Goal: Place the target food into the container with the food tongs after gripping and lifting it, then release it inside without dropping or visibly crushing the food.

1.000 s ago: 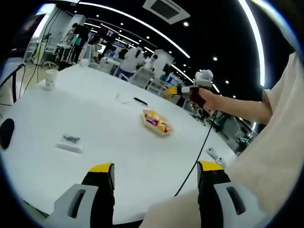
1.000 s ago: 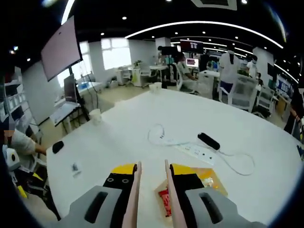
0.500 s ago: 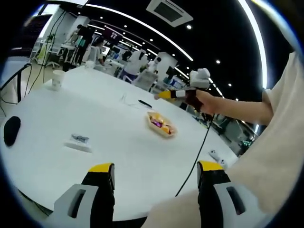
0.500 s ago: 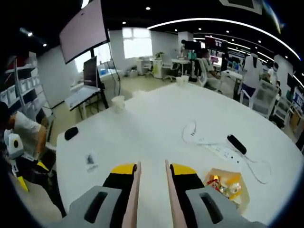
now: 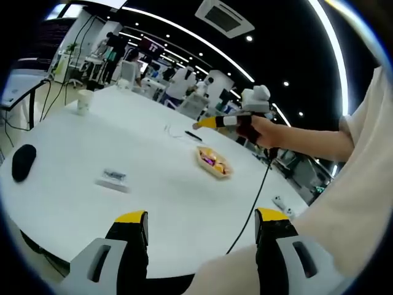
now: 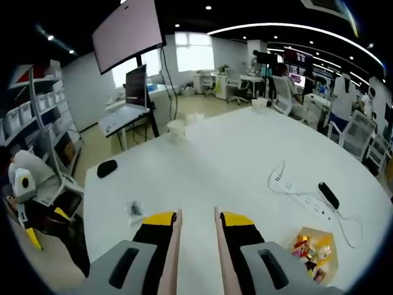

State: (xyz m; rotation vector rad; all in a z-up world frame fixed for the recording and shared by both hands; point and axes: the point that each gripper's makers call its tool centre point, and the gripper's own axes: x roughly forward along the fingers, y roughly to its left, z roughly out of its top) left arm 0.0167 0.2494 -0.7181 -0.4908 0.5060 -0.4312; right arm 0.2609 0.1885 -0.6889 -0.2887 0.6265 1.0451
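My tongs (image 6: 195,246) stand narrowly open above the table (image 6: 233,160), holding nothing. The tray (image 6: 310,255) of food lies right of them, long axis pointing away from me.

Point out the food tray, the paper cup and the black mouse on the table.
food tray (image 5: 213,161), left gripper view, on the wrapped snacks' rim edge.
paper cup (image 6: 176,129), right gripper view, on its side wall.
black mouse (image 5: 23,161), left gripper view, on its top.
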